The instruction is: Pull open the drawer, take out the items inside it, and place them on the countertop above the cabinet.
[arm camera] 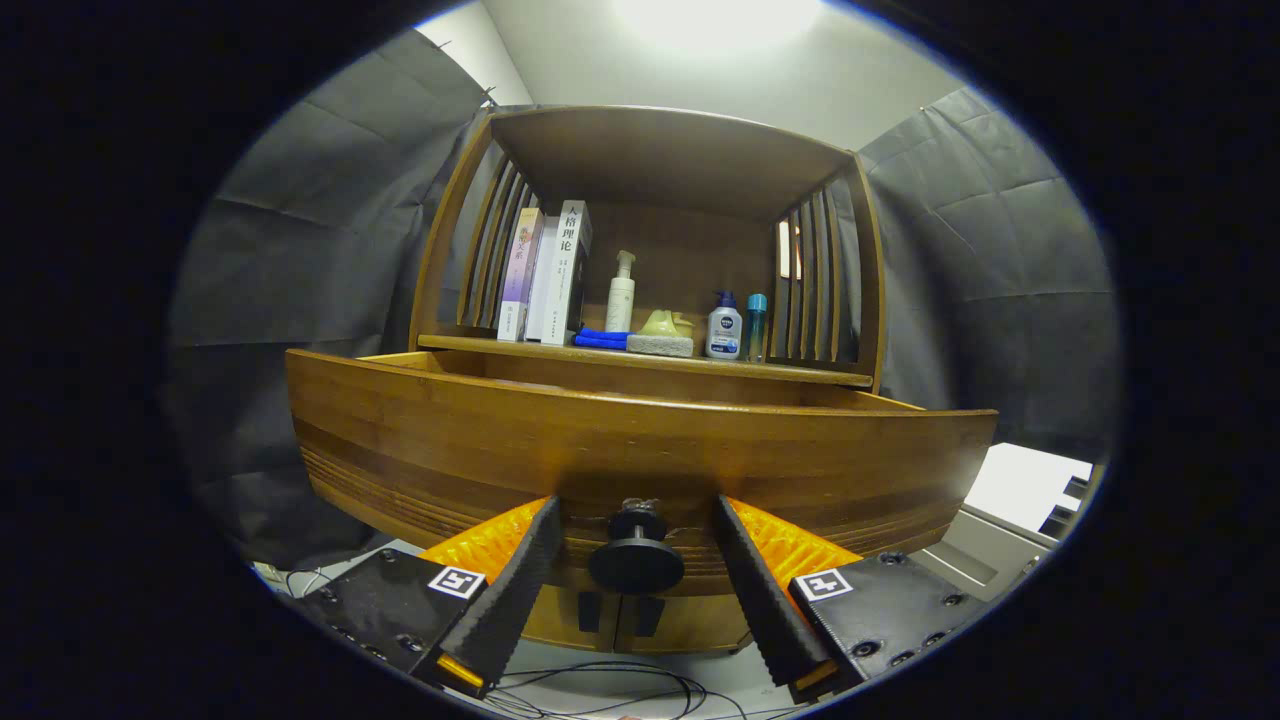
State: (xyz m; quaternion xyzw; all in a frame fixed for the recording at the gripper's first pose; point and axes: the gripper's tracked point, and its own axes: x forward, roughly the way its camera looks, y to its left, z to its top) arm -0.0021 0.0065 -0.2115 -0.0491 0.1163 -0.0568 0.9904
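The inside of the pulled-out brown wooden drawer is hidden behind its tall front panel, so whatever lies in it cannot be seen. The drawer's round black knob sits between the fingers of the gripper, which stand released, spread to either side with a gap to the knob. Beyond, on the wooden countertop under the slatted shelf, stand upright books, a white pump bottle, a grey sponge and two small bottles
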